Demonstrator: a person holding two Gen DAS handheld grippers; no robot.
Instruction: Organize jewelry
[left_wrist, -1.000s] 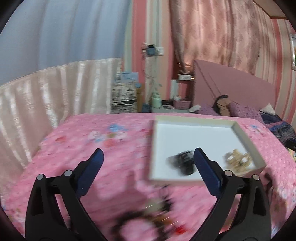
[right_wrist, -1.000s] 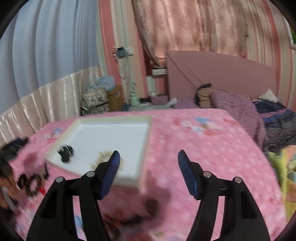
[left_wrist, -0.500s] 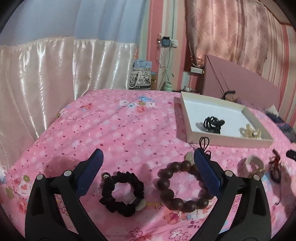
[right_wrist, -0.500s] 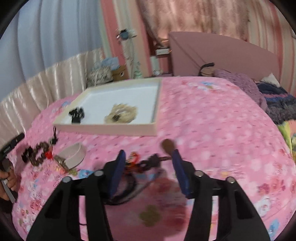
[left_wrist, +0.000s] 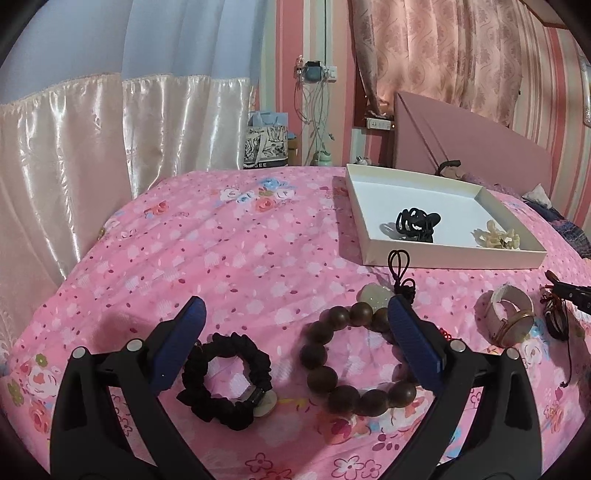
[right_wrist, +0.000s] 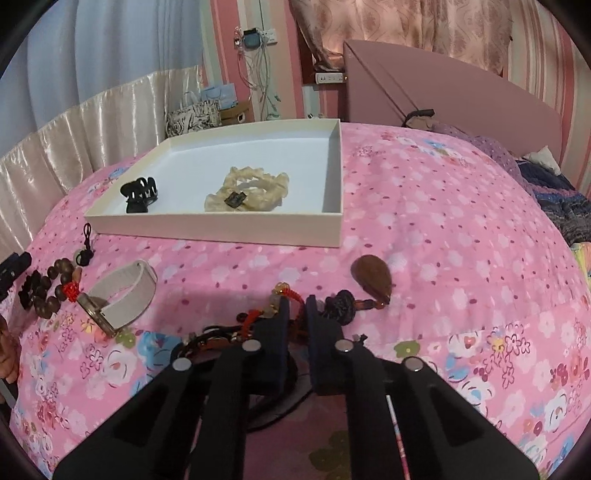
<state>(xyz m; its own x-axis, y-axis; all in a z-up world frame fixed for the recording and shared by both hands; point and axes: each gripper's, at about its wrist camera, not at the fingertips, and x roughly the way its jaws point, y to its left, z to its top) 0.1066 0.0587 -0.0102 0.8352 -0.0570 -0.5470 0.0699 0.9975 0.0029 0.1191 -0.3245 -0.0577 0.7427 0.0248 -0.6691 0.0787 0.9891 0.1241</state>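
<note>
My left gripper (left_wrist: 293, 314) is open, low over the pink bedspread, with a black scrunchie (left_wrist: 227, 376) and a brown bead bracelet (left_wrist: 351, 360) between its fingers. My right gripper (right_wrist: 297, 304) is shut on the red-corded necklace (right_wrist: 280, 306), whose brown pendant (right_wrist: 373, 278) lies to the right. A white tray (right_wrist: 221, 229) holds a black hair claw (right_wrist: 140, 194) and a cream scrunchie (right_wrist: 251, 188); the tray also shows in the left wrist view (left_wrist: 443, 254). A white-strap watch (right_wrist: 122, 291) lies left of the necklace.
The bed (left_wrist: 221, 240) is covered in a pink floral spread. A satin curtain (left_wrist: 92, 147) hangs to the left, a pink headboard (right_wrist: 443, 96) stands at the back. Bags and cables (left_wrist: 267, 147) sit by the far wall. Folded clothes (right_wrist: 554, 192) lie at right.
Both grippers dropped toward the bedspread. My right gripper closed from wide open onto the necklace. My left gripper stayed open and settled over the scrunchie and bead bracelet.
</note>
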